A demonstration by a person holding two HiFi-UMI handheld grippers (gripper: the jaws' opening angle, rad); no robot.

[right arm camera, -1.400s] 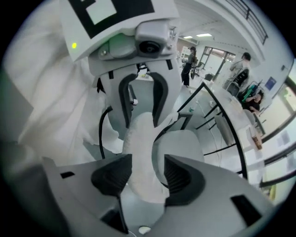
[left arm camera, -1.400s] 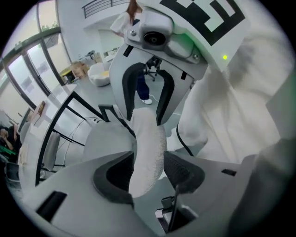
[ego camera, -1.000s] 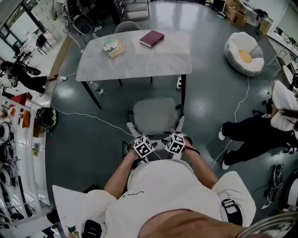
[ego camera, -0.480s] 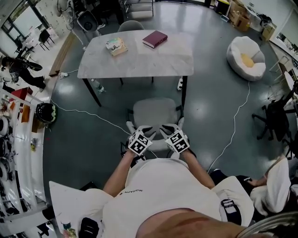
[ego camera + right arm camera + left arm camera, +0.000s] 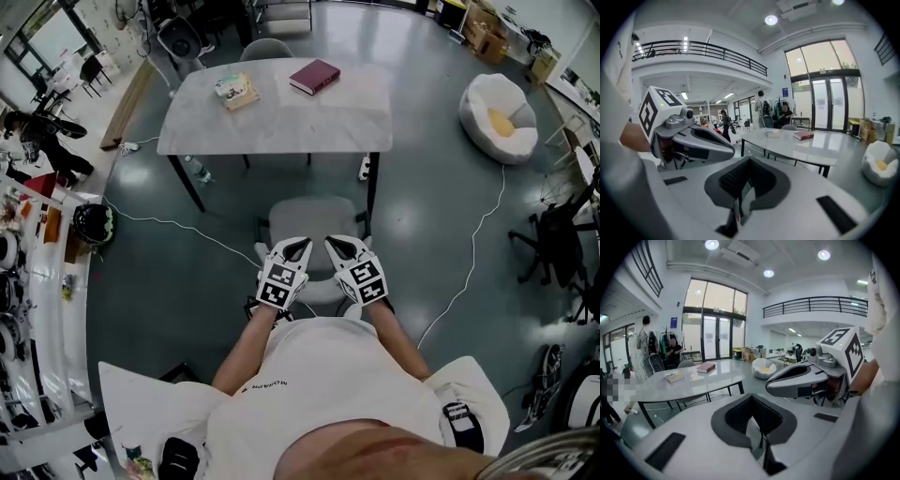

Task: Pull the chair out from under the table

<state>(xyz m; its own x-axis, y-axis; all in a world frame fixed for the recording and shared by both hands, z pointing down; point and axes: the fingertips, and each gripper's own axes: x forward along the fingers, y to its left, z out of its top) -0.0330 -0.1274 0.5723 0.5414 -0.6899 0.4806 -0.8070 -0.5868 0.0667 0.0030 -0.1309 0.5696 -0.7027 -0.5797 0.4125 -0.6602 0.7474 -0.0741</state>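
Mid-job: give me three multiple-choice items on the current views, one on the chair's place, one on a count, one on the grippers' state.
1. Where is the grey chair relative to the table?
A. Pushed fully under it.
B. Out on its near side.
C. Tipped over beside it.

2. How many books lie on the table?
A. One.
B. Two.
C. Four.

3. What state are the left gripper and right gripper in?
A. Both shut, empty.
B. Both clamped on the chair.
C. Left open, right shut.

Answers: 1 B, the seat shows clear of the tabletop. 2 B, a maroon book and a pale book. 3 A, their fingers have just closed with nothing between them.
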